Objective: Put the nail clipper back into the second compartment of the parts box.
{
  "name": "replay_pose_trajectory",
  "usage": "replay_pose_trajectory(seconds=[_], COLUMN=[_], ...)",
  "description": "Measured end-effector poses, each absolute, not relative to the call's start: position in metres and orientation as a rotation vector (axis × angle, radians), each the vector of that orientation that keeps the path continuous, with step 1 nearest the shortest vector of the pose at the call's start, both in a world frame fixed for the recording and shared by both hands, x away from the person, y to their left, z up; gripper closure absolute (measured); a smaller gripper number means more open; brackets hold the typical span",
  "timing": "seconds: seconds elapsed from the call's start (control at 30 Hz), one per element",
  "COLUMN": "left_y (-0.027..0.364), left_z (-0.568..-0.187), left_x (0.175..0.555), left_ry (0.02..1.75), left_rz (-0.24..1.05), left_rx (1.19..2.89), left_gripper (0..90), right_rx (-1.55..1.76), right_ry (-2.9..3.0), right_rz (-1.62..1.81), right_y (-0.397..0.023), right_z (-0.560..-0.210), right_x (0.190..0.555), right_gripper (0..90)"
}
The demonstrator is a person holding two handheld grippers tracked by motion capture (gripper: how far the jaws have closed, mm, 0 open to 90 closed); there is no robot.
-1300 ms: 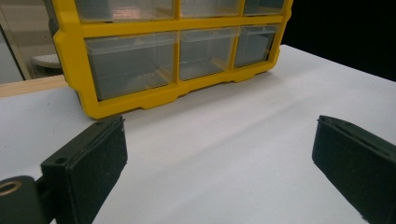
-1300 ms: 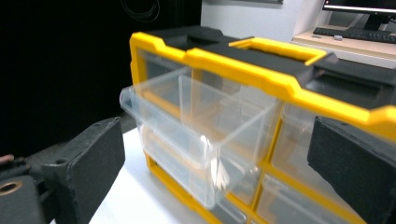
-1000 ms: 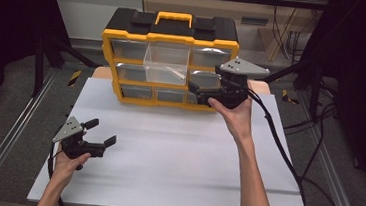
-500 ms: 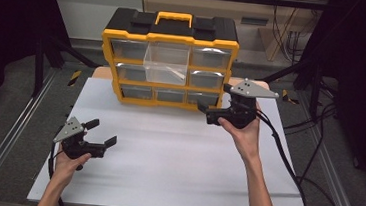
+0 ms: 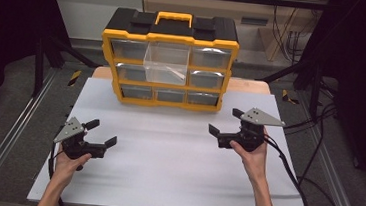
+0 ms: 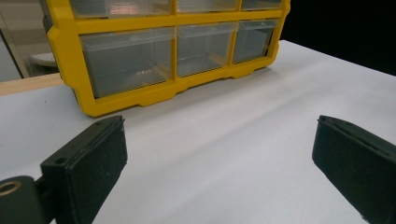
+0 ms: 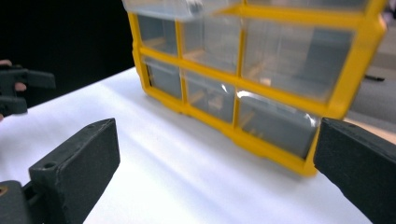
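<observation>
A yellow and black drawer organizer (image 5: pixel 166 89) stands at the back of the white table (image 5: pixel 175 167). Its top middle clear drawer (image 5: pixel 166 64) is pulled out. My left gripper (image 5: pixel 101 132) hovers low over the table's front left, open and empty. My right gripper (image 5: pixel 225 122) is open and empty to the right, a short way in front of the organizer's lower right corner. In the left gripper view the jaws of my left gripper (image 6: pixel 219 158) stand wide apart, facing the organizer's bottom row (image 6: pixel 140 100). The right gripper view has my right gripper (image 7: pixel 215 168) open toward the organizer (image 7: pixel 261 88).
Cables (image 5: pixel 306 159) trail from the right gripper across the table's right edge. A wooden board (image 5: pixel 253 85) lies under the organizer. The other hand's gripper (image 7: pixel 18 88) appears far left in the right gripper view. Metal rails run along both table sides.
My right gripper has drawn back from the organizer's front, moving right and toward the person, staying open. The left gripper has not moved.
</observation>
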State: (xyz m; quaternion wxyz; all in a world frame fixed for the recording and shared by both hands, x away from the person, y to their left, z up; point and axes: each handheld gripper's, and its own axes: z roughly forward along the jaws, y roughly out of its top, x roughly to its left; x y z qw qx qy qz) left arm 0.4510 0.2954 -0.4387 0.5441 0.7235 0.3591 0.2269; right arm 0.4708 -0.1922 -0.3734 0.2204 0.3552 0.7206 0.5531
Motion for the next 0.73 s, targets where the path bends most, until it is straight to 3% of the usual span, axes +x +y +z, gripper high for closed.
replay_pose_trajectory(seconds=[0.3,0.73], left_y=[0.293,0.291], left_z=[-0.441,-0.441], left_x=[0.451,0.450], left_ry=[0.848,0.847], left_rz=[0.535,0.532], left_rx=[1.728,1.735], left_gripper=[3.2,3.4], right_rx=[1.033,1.028], right_ry=[1.956,1.982], right_rz=[1.565,1.556], right_y=[-0.226,-0.251], right_z=[-0.418,-0.447], right_x=[0.454,0.441], right_gripper=[1.4,0.5])
